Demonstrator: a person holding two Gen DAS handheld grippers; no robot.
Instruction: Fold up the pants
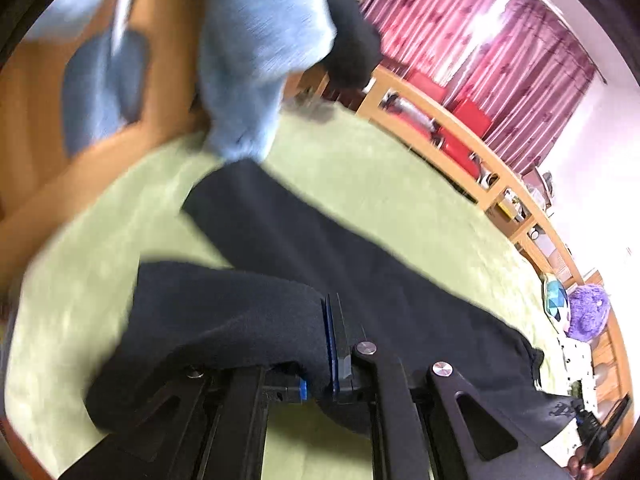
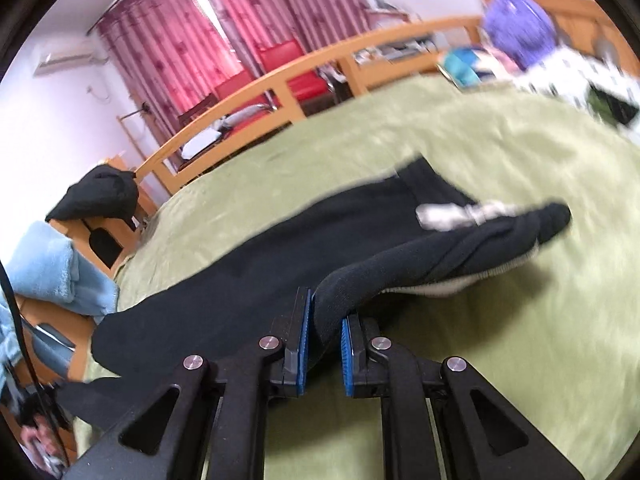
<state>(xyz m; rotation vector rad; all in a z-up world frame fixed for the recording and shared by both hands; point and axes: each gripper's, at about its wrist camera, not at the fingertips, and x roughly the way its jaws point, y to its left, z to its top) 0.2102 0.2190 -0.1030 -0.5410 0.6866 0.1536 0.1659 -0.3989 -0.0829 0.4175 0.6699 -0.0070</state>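
Mid-fold — left gripper [image 1: 334, 344] and right gripper [image 2: 325, 334] both clamped on black pants [image 2: 280, 248] lying across green bedspread [image 2: 500, 152] — next, carrying pinched edges evenly over, judging.

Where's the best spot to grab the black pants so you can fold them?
Grab the black pants at their ends, probably. The right gripper pinches the thick waistband end, coming in low over the green bedspread. The left gripper pinches a leg cuff the same way. The pants lie long and flat, so holding both ends lets one half swing over the other.
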